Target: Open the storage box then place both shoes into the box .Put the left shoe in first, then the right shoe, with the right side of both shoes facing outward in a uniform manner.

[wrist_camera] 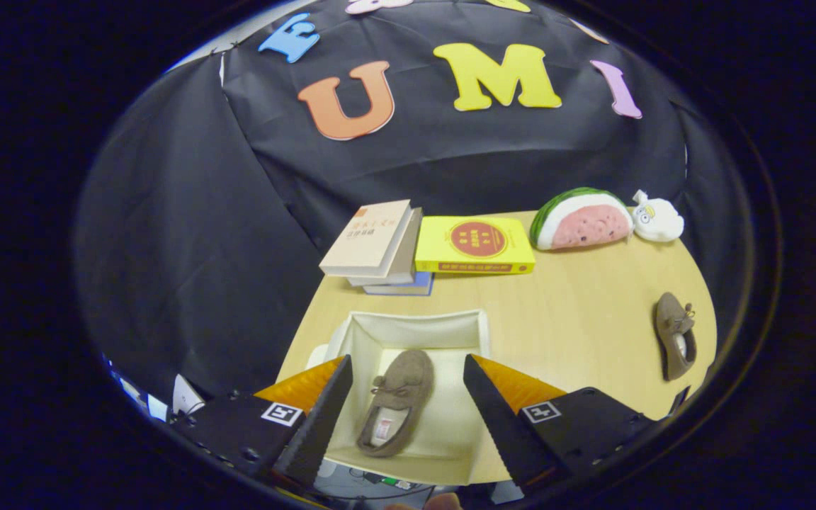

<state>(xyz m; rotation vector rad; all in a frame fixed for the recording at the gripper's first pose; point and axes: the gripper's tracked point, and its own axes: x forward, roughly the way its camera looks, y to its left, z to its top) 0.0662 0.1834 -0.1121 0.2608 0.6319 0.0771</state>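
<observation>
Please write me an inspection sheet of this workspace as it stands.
Surface: light wooden table.
Job's things: open storage box with one brown shoe lying in it; second shoe on the table, off to the right.
Clutter: stacked books, yellow book, watermelon plush, small white plush.
Grippers: hand-held gripper open above the box, fingers either side of the boxed shoe.
Cables: nothing seen.
Surroundings: black cloth wall.

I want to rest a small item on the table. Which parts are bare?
Bare wood lies between the storage box and the shoe on the table, below the yellow book. The far edge is crowded by the book stack and plush toys. The gripper is open.
</observation>
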